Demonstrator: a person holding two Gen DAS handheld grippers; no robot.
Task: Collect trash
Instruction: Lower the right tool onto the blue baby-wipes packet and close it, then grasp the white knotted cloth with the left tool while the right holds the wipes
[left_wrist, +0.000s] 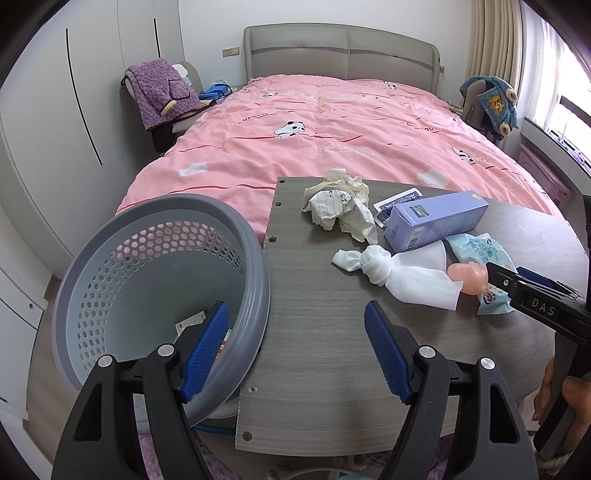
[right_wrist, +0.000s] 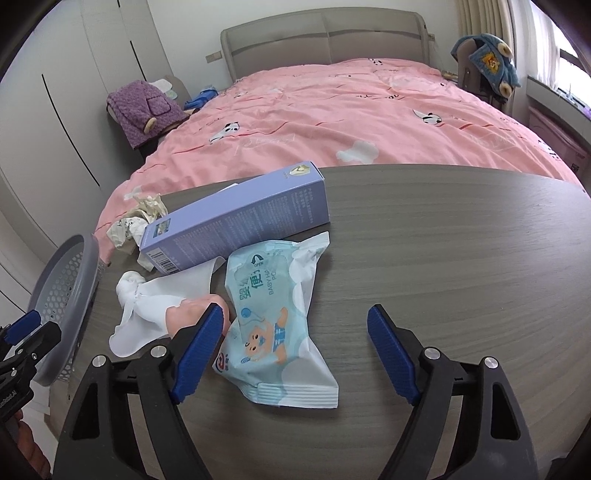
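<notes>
Pickup step: right gripper (right_wrist: 295, 345) jaws apart over baby-wipes packet (right_wrist: 275, 332) on table (right_wrist: 443, 258), needs lowering and closing; left gripper (left_wrist: 295, 347) also apart, empty, straddling basket (left_wrist: 155, 280) rim.

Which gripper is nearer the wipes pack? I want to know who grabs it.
Right. The right gripper stands open over the wipes pack, its end between the fingers. The left gripper is off beside the basket.

You see bed (left_wrist: 332, 140) under pink quilt, grey headboard (left_wrist: 343, 51) behind; purple blanket (left_wrist: 162, 92) on chair left, blue plush garment (left_wrist: 491, 103) right, white wardrobe (left_wrist: 74, 92).
</notes>
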